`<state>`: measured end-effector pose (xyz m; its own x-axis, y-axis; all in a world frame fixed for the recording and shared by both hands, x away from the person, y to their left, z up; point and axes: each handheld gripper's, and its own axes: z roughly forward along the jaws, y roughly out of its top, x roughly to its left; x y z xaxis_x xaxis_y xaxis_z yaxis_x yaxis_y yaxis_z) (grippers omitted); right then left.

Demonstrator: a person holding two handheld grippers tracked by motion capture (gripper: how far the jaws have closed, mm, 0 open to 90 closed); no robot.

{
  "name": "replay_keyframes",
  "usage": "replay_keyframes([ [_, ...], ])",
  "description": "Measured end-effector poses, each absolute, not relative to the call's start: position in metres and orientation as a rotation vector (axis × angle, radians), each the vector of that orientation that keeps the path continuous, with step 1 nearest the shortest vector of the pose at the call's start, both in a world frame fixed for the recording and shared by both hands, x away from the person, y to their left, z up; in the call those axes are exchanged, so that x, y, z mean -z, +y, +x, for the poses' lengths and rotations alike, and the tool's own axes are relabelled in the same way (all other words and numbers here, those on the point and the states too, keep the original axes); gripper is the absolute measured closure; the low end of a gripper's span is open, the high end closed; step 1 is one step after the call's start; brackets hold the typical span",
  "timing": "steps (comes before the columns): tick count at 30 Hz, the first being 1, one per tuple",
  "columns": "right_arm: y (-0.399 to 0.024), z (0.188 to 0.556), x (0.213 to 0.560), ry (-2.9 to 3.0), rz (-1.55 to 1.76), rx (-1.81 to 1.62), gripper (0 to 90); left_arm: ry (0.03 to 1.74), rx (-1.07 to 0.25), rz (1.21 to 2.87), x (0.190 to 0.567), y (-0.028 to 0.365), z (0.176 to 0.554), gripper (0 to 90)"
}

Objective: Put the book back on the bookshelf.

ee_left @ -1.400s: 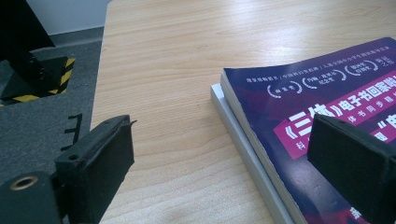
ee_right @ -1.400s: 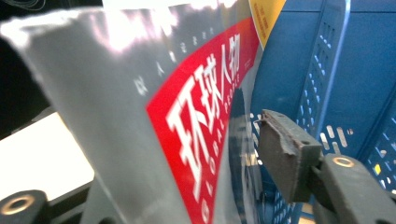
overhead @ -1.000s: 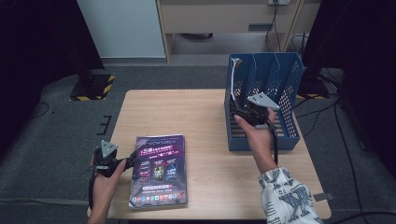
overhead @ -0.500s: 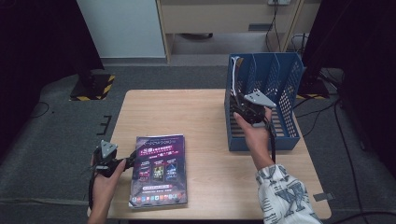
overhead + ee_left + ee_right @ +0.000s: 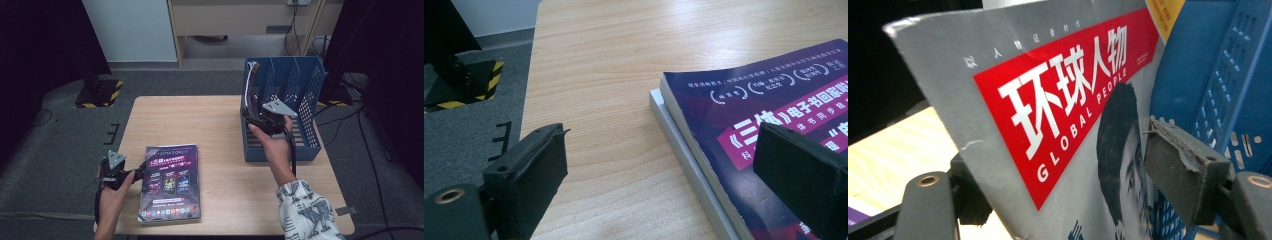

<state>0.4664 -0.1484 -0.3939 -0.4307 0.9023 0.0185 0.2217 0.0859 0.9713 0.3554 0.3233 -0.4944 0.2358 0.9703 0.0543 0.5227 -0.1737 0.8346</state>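
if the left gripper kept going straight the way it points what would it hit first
Probably the purple paperback book lying flat on the wooden table: the open left gripper straddles its near corner, over a grey book beneath. Depth is unclear.

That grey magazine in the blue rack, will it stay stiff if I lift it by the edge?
Probably floppy: the magazine is thin and already bows inside the blue rack. Its glossy cover looks slippery, and the right gripper straddles it with a gap at one pad, so it may slip. Likely light.
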Motion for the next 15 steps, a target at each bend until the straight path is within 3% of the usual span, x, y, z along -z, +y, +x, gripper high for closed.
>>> replay_keyframes([
  [15, -0.152, 0.454, 0.401, 1.776, 1.085, -1.417, 20.0, 1.376, -0.806, 1.809, 0.495, 0.323, 0.355, 6.7],
])
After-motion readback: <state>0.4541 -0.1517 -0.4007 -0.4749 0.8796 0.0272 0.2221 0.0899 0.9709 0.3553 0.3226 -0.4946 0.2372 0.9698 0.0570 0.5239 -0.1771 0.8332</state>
